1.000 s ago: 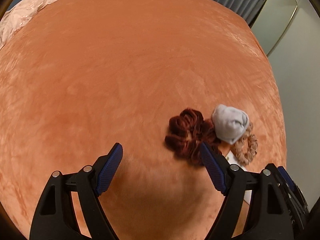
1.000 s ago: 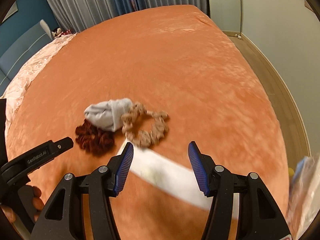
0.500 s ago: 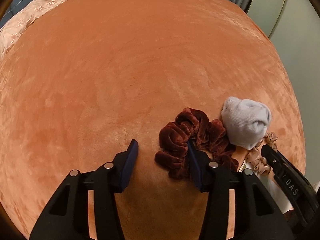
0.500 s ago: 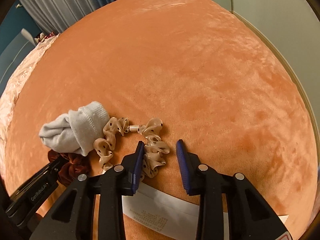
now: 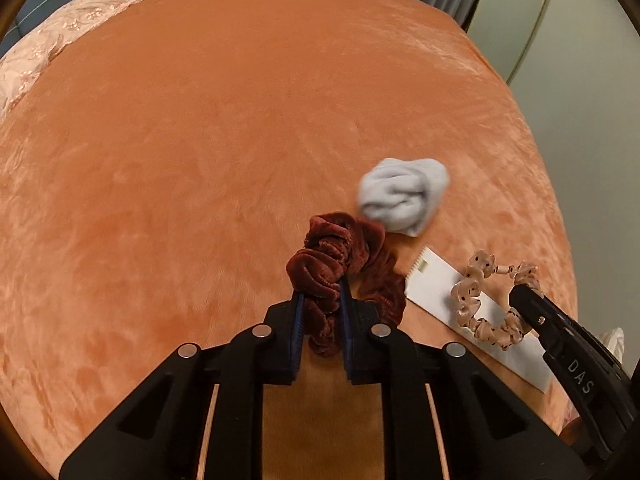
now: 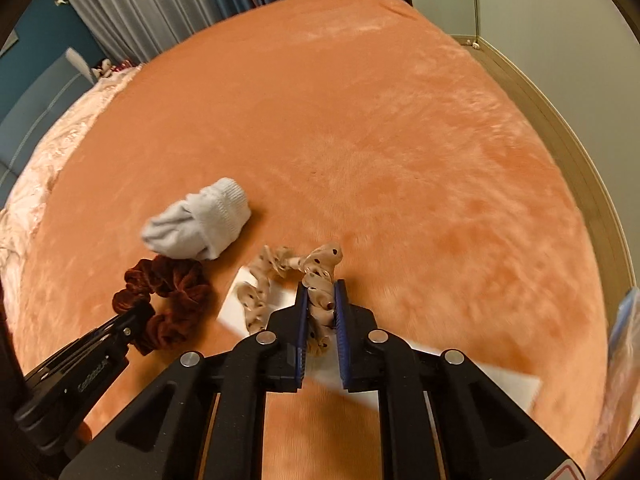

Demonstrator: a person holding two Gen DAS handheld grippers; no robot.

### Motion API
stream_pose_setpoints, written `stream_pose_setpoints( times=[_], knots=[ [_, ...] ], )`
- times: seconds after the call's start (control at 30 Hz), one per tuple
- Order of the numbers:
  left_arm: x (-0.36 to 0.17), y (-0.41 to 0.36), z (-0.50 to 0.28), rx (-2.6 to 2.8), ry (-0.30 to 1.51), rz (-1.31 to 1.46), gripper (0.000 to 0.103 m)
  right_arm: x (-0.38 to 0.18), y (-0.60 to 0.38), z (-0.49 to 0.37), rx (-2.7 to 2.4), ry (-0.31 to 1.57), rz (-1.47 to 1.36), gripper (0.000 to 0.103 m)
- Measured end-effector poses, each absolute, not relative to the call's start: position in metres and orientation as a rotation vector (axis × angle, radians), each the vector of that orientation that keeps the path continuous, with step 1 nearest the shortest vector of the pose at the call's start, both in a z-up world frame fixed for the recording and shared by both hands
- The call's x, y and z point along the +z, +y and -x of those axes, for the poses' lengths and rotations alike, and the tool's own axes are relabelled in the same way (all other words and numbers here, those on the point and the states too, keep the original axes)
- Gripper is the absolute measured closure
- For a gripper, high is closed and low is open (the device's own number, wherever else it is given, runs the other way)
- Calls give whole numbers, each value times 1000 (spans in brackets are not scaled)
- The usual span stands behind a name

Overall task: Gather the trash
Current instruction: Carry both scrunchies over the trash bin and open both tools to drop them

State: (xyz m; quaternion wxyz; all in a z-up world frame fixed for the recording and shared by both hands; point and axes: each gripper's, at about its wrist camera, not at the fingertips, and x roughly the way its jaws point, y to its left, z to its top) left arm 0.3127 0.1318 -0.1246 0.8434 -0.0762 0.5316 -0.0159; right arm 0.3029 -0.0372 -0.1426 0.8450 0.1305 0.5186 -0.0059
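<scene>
While our left tongs (image 5: 322, 294) close, the dark red velvet scrunchie (image 5: 340, 264) sits pinched between their blue pads, its bunched loop spilling out past the fingertips toward twelve o'clock and a short fold hanging back between the fingers. In the right wrist view we see the same scrunchie (image 6: 166, 300) at nine o'clock from our right tongs (image 6: 322, 300), with the black tip of the left tongs (image 6: 132, 320) pressed into its near edge.

Our right tongs are closing too, and they pinch the beige dotted scrunchie (image 6: 318, 288) by one side of its ring; the rest of the ring curls away toward ten o'clock. From the left wrist view that beige scrunchie (image 5: 480, 296) lies at three o'clock from the left tongs, with the right tongs (image 5: 524, 296) gripping its far side.

Under the beige scrunchie we see a flat white paper strip (image 5: 436, 284), one end just beside the red scrunchie, the other running out toward four o'clock. In the right wrist view the strip (image 6: 508, 384) passes beneath the right tongs.

At one o'clock from the left tongs a rolled pale grey sock (image 5: 402, 194) rests, touching the red scrunchie's far edge. Everything lies on the orange velvet bed cover (image 5: 200, 140).
</scene>
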Motion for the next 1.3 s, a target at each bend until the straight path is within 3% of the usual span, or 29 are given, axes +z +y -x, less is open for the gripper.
stream_pose_setpoints(
  times=[0.6, 1.3],
  knots=[
    [-21, 25, -182, -196, 1001, 80, 88, -33, -125, -147, -82, 912, -304, 91],
    [20, -164, -102, -520, 964, -32, 88, -3, -296, -30, -325, 782, -451, 90]
  ],
)
